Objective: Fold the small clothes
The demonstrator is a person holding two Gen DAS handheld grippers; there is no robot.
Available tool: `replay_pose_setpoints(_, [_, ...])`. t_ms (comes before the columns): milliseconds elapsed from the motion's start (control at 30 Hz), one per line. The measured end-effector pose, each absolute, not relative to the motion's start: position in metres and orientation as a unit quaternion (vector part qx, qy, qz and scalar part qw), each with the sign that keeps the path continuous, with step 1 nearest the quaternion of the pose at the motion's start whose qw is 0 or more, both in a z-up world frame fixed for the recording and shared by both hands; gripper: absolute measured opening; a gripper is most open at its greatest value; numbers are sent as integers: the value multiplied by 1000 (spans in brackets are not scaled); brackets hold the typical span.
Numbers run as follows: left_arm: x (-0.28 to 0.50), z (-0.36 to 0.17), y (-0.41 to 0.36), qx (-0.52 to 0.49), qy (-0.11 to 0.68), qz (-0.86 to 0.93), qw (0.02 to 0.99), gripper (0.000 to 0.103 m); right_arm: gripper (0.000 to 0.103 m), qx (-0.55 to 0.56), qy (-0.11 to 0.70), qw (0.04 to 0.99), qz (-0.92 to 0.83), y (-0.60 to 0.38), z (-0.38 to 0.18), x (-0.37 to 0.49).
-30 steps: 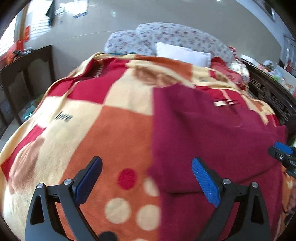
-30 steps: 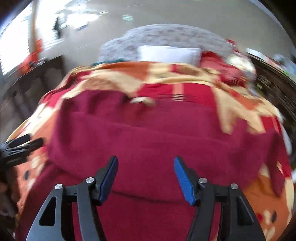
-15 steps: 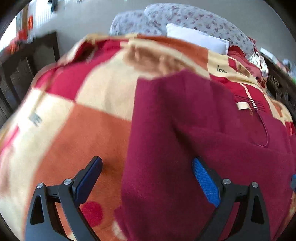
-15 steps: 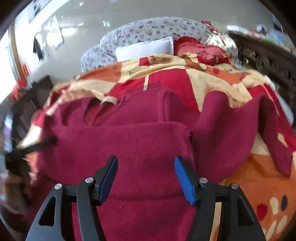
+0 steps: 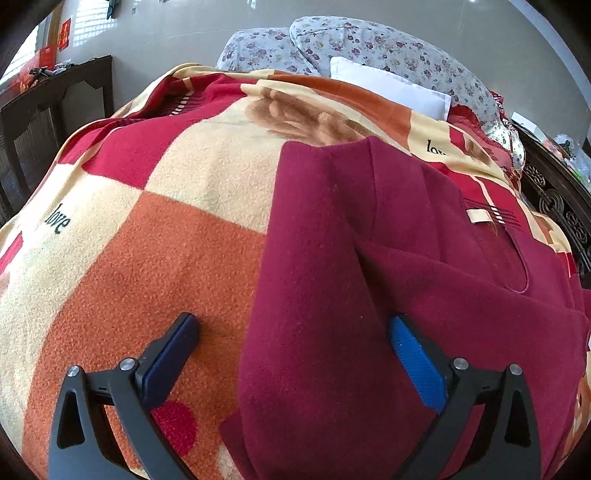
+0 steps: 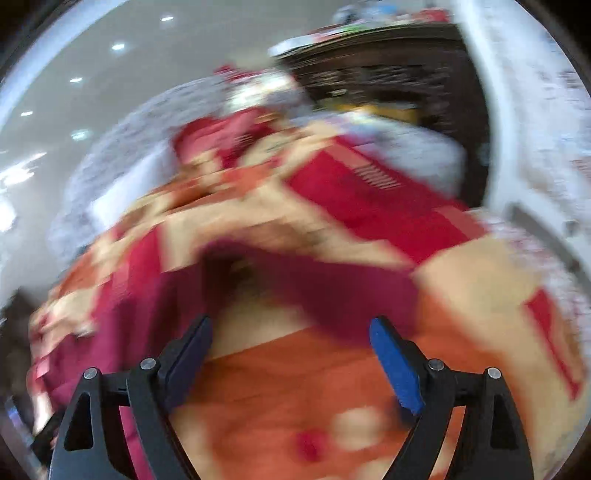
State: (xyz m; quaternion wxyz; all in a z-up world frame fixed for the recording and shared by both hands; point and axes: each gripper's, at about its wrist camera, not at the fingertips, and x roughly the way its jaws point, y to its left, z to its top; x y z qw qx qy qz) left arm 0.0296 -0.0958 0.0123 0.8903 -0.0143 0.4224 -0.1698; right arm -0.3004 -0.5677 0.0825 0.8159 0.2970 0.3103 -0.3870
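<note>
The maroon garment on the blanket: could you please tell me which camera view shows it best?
The left wrist view: the maroon garment is sharp there, its folded layers and neck label clear. The right wrist view is motion-blurred and shows only a smeared maroon band.

blanket (image 5: 207, 236), left of the garment (image 5: 332, 295): "love" in black script on a cream square
blanket, beyond the garment's far edge: "lov…" in black script on a cream patch, its end cut off by a fold
tag (image 5: 479, 215) at the garment's collar: beige, nothing legible
red papers (image 5: 63, 32) on the wall, far left of the blanket: too small to read
right wrist view: too blurred, nothing legible
</note>
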Motion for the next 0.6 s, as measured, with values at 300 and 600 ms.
replay_pose_setpoints(300, [29, 12, -96, -13, 422, -169, 890, 103, 60, 339, 325, 792, -390, -627, 15, -306])
replay_pose_setpoints(600, [30, 14, -92, -25, 421, -182, 888, 103, 6, 301, 247, 844, -370, -603, 100, -329])
